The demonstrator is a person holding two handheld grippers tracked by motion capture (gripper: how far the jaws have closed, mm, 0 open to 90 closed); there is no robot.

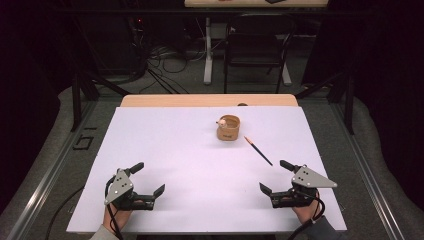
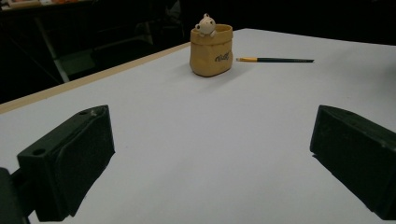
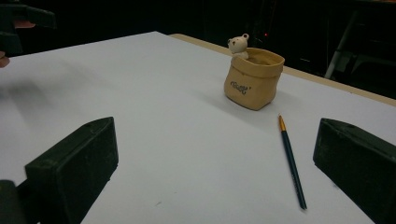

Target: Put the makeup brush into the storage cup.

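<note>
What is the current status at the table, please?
Left gripper and right gripper: jaws open, empty. Pencil flat on the table, beside the bear pen pot. Path to the pencil clear.

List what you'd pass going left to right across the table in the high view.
Left gripper → tan bag-shaped pot with a little bear on its rim → pencil → right gripper. Both grippers stand open on the white table, holding nothing.
</note>
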